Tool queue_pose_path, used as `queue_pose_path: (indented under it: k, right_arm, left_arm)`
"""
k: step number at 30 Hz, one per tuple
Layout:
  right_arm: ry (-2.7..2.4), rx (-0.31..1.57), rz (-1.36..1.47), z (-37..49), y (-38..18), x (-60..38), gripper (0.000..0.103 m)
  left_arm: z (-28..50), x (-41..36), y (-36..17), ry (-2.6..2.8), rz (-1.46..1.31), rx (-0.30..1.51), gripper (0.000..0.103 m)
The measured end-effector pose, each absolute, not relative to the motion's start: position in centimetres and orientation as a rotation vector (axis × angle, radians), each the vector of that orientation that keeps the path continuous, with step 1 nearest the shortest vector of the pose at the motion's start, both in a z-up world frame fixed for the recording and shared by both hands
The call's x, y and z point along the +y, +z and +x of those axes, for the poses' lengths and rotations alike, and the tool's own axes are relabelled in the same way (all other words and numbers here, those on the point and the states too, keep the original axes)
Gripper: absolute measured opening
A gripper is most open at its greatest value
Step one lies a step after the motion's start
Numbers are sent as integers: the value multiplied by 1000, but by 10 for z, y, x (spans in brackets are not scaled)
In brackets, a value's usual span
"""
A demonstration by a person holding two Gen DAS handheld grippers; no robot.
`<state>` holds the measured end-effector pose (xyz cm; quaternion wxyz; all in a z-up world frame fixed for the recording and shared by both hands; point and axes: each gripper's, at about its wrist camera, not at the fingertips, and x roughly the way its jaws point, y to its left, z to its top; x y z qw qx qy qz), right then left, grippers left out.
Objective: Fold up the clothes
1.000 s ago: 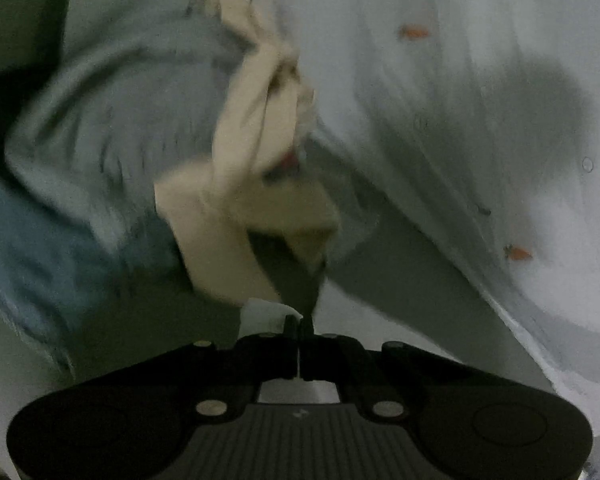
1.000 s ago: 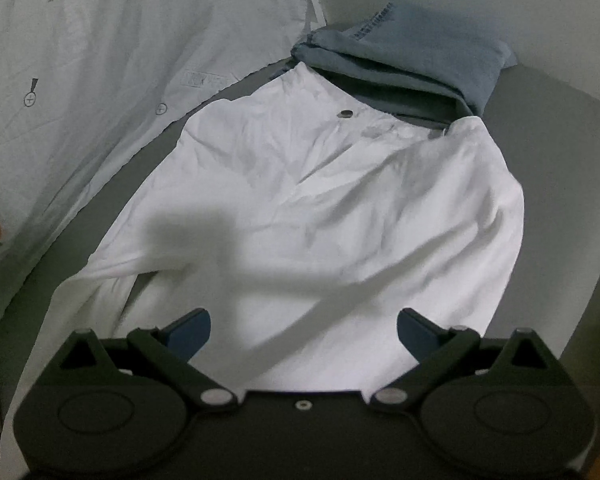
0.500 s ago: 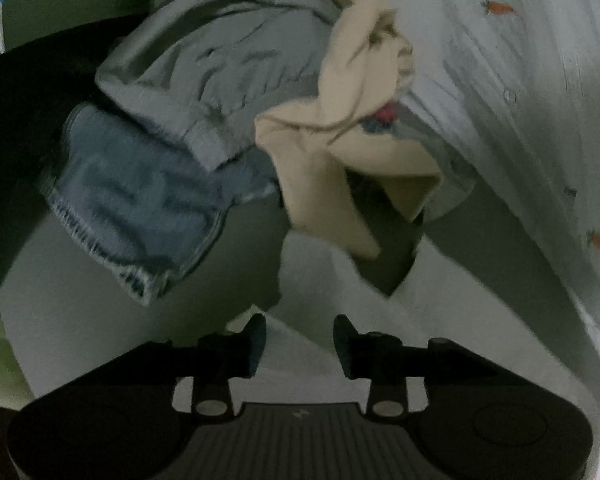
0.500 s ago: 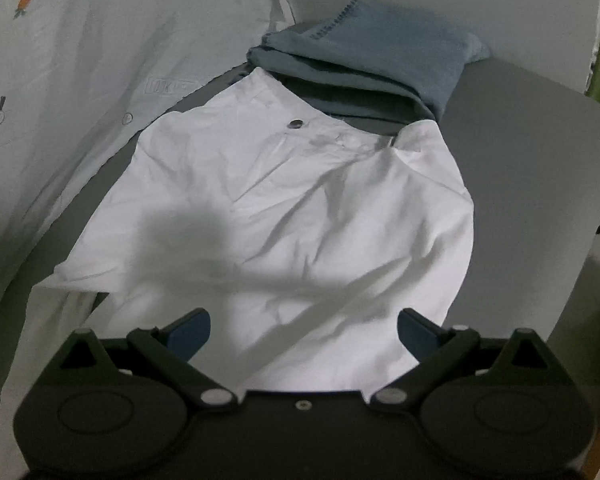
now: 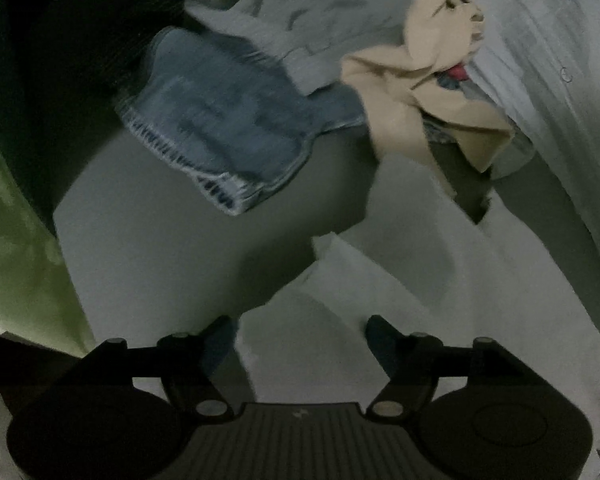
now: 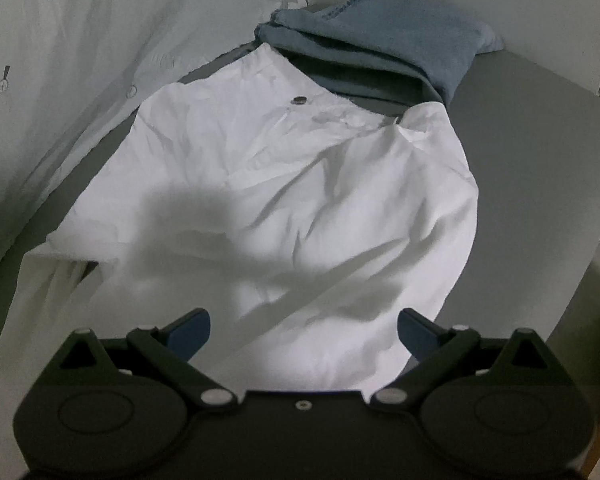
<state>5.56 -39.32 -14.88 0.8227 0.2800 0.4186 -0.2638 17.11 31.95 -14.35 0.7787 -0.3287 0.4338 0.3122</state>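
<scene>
White trousers (image 6: 284, 196) lie spread on the grey table (image 6: 532, 152), waistband with a dark button (image 6: 299, 100) at the far end. One leg is partly folded over at the left. My right gripper (image 6: 304, 330) is open and empty above the trousers' near end. In the left wrist view the white cloth (image 5: 400, 280) lies under my left gripper (image 5: 302, 334), which is open and empty just above it.
Folded blue-grey garments (image 6: 376, 48) sit at the table's far end. A pile of denim (image 5: 220, 120), grey cloth (image 5: 300, 20) and a cream garment (image 5: 428, 80) lies ahead of the left gripper. A carrot-print sheet (image 6: 60, 60) hangs along the side.
My left gripper has let go of the white cloth, opened wide and drawn back from the pile. My right gripper stays open and has backed away slightly from the trousers.
</scene>
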Motion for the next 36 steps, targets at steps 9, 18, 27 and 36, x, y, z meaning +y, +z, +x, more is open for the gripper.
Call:
queue_pose_path:
  k: [9, 18, 27, 36]
  right_arm:
    - [-530, 932, 537, 60, -150, -389, 101]
    - [-597, 887, 480, 52, -140, -409, 101]
    - [-663, 873, 573, 24, -145, -430, 101]
    - [-693, 901, 541, 8, -147, -433, 101]
  left_arm:
    - [145, 321, -149, 664, -779, 859, 17]
    - [141, 321, -125, 641, -825, 719, 48]
    - [195, 319, -126, 636, -838, 755, 79]
    - [199, 324, -147, 669, -994, 822, 2]
